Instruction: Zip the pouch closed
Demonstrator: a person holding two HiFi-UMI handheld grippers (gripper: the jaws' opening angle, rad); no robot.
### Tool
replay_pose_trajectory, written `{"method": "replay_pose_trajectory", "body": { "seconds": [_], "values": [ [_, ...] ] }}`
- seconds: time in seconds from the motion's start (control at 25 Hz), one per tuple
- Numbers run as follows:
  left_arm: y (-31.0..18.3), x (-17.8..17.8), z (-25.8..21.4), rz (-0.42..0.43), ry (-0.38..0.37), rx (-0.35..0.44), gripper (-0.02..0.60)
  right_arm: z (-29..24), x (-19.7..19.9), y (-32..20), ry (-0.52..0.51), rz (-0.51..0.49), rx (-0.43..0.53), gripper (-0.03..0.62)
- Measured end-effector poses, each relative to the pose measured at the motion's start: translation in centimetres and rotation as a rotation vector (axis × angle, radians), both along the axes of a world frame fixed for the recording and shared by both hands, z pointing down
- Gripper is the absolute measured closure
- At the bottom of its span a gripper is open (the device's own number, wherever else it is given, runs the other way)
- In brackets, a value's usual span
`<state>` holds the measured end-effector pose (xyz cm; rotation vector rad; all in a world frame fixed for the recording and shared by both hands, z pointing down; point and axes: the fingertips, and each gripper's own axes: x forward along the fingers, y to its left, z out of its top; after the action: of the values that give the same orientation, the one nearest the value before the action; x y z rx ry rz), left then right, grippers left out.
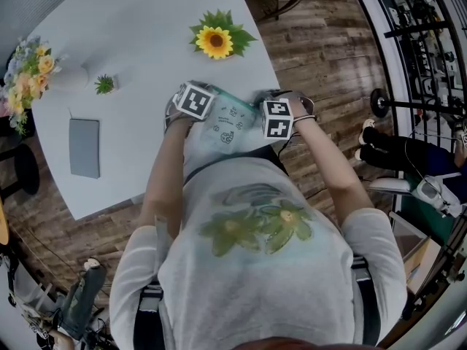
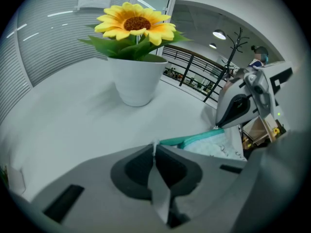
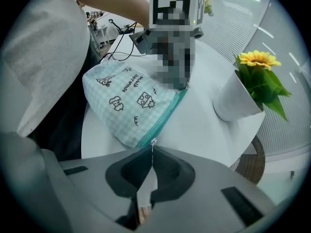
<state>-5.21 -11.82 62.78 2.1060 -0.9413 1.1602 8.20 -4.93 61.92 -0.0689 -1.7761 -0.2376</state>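
Head view: pouch (image 1: 228, 126) at worktop's (image 1: 139, 49) near edge, long axis stretched between left gripper (image 1: 191, 102) and right gripper (image 1: 278, 118). Left gripper view: jaws pressed together on pouch end; sunflower (image 2: 135, 22) held in white pot (image 2: 138, 81). Right gripper view: jaws pinched on zip pull (image 3: 153, 142).

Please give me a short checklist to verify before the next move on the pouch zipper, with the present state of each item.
1. Right gripper shut on the zipper pull: ok.
2. Left gripper shut on the far end of the pouch: ok, a thin bit of its edge sits between the jaws.
3. Pouch resting on the table: ok.
4. Zipper closed along its whole length: cannot tell. The visible stretch looks shut, but the end at the left gripper is hidden.
5. Sunflower pot standing apart from the pouch: ok.
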Motion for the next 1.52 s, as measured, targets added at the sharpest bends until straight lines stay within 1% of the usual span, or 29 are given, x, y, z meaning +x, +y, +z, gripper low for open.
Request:
{"method": "replay_pose_trajectory", "body": {
  "seconds": [0.16, 0.28, 0.48, 0.56, 0.68, 0.76, 0.88, 1.04, 1.16, 1.28, 1.4, 1.52],
  "values": [
    [-0.4, -0.4, -0.5, -0.008, -0.022, 0.026, 0.558, 0.2, 0.8, 0.4, 0.004, 0.021, -0.003, 0.576],
    [-0.2, -0.2, -0.3, -0.012, -0.014, 0.019, 0.558, 0.2, 1.0, 0.6, -0.016, 0.051, -0.001, 0.576],
    [-0.5, -0.3, -0.6, -0.004, -0.030, 0.053, 0.558, 0.6, 1.1, 0.4, -0.023, 0.069, 0.034, 0.576],
    [0.0, 0.1, 0.1, -0.009, -0.004, 0.037, 0.558, 0.7, 1.1, 0.4, -0.028, 0.078, 0.044, 0.576],
    [0.2, -0.2, -0.1, -0.017, 0.012, 0.051, 0.558, 0.9, 1.2, 0.4, -0.044, 0.118, 0.035, 0.574],
    [0.7, 0.0, -0.3, -0.018, 0.052, 0.036, 0.557, 0.8, 1.3, 0.5, -0.052, 0.160, 0.018, 0.574],
    [1.4, 0.1, -0.9, -0.069, 0.115, 0.026, 0.519, 0.4, 1.4, 0.6, -0.080, 0.220, -0.012, 0.571],
    [1.6, -0.6, -2.2, -0.158, 0.180, 0.071, 0.499, -0.5, 1.3, 0.9, -0.146, 0.289, -0.026, 0.523],
    [2.1, -0.9, -3.5, -0.206, 0.222, 0.112, 0.497, -1.7, 1.0, 0.8, -0.227, 0.355, -0.013, 0.522],
    [2.8, -0.3, -5.2, -0.212, 0.263, 0.150, 0.497, -3.3, 0.4, 0.5, -0.330, 0.442, 0.010, 0.522],
    [3.2, 0.2, -7.2, -0.220, 0.290, 0.209, 0.498, -5.0, -0.3, 0.3, -0.429, 0.525, 0.035, 0.522],
    [3.8, 0.8, -9.4, -0.234, 0.315, 0.262, 0.499, -7.2, -1.2, 0.5, -0.546, 0.613, 0.032, 0.522]
  ]
}}
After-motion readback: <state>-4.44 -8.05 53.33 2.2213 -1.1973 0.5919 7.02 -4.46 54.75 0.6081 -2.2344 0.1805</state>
